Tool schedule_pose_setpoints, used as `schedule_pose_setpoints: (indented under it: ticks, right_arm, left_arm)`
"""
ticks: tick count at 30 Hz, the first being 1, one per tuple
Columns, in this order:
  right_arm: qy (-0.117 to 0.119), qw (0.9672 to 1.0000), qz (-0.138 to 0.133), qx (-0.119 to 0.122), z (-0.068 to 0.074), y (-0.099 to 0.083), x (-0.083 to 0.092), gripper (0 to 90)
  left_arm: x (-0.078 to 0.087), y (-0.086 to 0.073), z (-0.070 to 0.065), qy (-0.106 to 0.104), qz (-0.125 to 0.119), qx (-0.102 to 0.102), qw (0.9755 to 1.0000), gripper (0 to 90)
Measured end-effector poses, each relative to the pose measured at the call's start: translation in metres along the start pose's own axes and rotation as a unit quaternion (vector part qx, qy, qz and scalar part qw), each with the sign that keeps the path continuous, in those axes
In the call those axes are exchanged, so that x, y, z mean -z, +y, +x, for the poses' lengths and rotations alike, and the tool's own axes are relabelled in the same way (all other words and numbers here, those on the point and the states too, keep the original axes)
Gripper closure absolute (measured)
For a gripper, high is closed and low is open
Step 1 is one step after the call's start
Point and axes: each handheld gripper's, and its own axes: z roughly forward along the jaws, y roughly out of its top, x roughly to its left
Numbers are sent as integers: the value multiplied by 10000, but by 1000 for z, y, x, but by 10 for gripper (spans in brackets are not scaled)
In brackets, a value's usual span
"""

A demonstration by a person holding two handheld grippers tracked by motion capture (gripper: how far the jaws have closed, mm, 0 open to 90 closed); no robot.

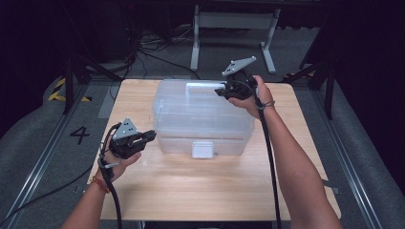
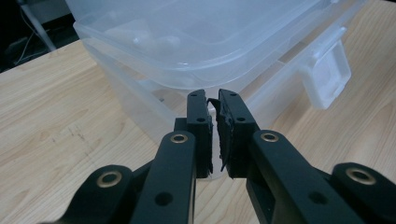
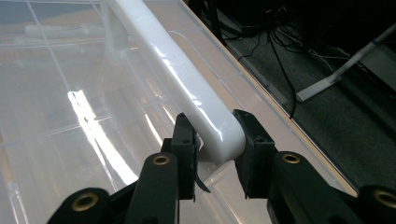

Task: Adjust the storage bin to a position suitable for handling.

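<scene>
A clear plastic storage box (image 1: 203, 117) with a lid stands on the wooden table (image 1: 191, 191), a white latch (image 1: 202, 149) on its near side. Along the top of the lid runs a white handle (image 1: 203, 86). My right gripper (image 1: 220, 90) reaches over the box's far right corner. In the right gripper view its jaws (image 3: 212, 128) are shut on the end of that handle (image 3: 177, 70). My left gripper (image 1: 152, 136) hovers at the box's near left corner. Its jaws (image 2: 212, 100) are pressed nearly together with nothing between them, just in front of the box wall (image 2: 140, 102) below the lid rim.
The box's latch (image 2: 329, 77) hangs closed on the front wall. Bare table lies in front of and to the left of the box. Beyond the table's far edge are cables (image 1: 143, 47) and a white frame (image 1: 234, 28) on the dark floor.
</scene>
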Motion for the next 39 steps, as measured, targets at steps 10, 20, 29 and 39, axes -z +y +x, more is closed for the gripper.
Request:
schedule_pose_setpoints:
  ticks: [10, 20, 29, 39]
  right_arm:
    - [-13, 10000, 10, -53, -1, 2, 0, 719]
    - [-89, 9999, 30, -59, 0, 3, -1, 715]
    - [-195, 9998, -1, -8, 3, 0, 1, 711]
    - [-273, 9993, -272, 13, 7, -6, 22, 585]
  left_arm:
    - [-6, -1, 4, -42, -207, 234, 9995, 836]
    - [-11, 0, 2, 16, -295, 325, 9990, 851]
    - [-15, -2, 4, 35, -318, 272, 9991, 857]
    - [-15, -4, 1, 42, -338, 265, 9991, 856]
